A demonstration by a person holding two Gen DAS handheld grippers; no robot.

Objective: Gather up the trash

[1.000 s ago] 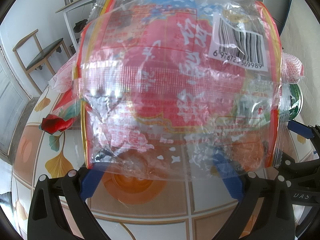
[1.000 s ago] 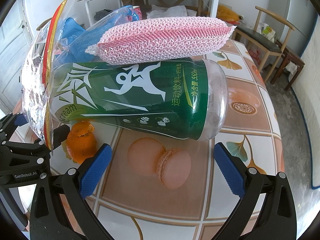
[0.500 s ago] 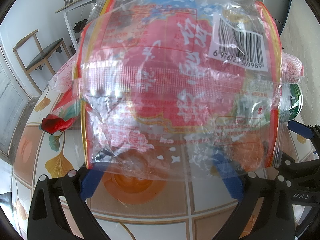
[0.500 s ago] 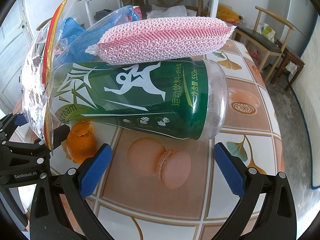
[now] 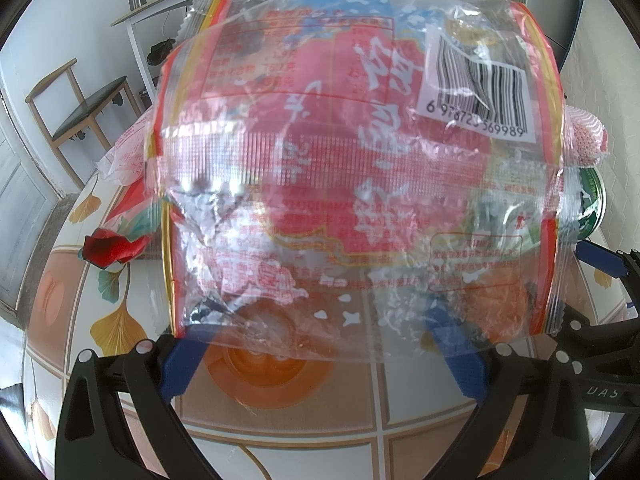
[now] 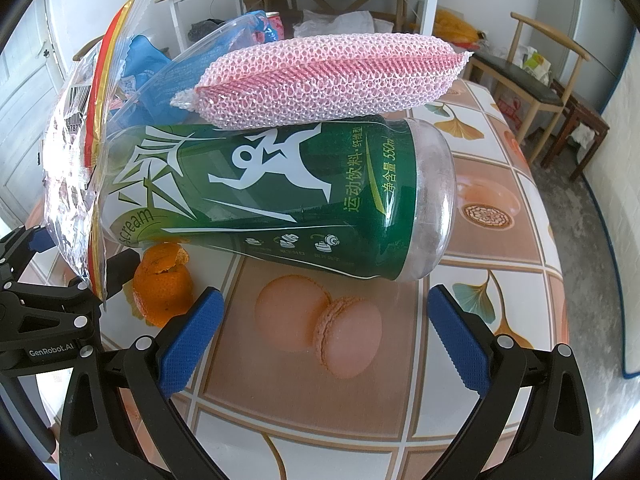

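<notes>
On the tiled bench [image 6: 500,208] the trash lies heaped: a green bottle [image 6: 280,200] on its side, a pink mesh sponge [image 6: 320,76] resting on top of it, orange peel [image 6: 164,284] just beside its neck end, and a clear red-printed wrapper [image 5: 340,184] filling the left view. The left tool [image 5: 320,360] stands with its jaws spread, the wrapper's lower edge draped over the blue pads; the right tool [image 6: 320,336] is likewise spread wide and empty, the bottle just ahead. The bottle looks light, empty and slick, likely to roll, so a grip across its mid-body seems best. The wrapper is flimsy and crinkly; pinch an edge. The bottle's label reads "scream" and "550m"; the wrapper's barcode ends "569989".
</notes>
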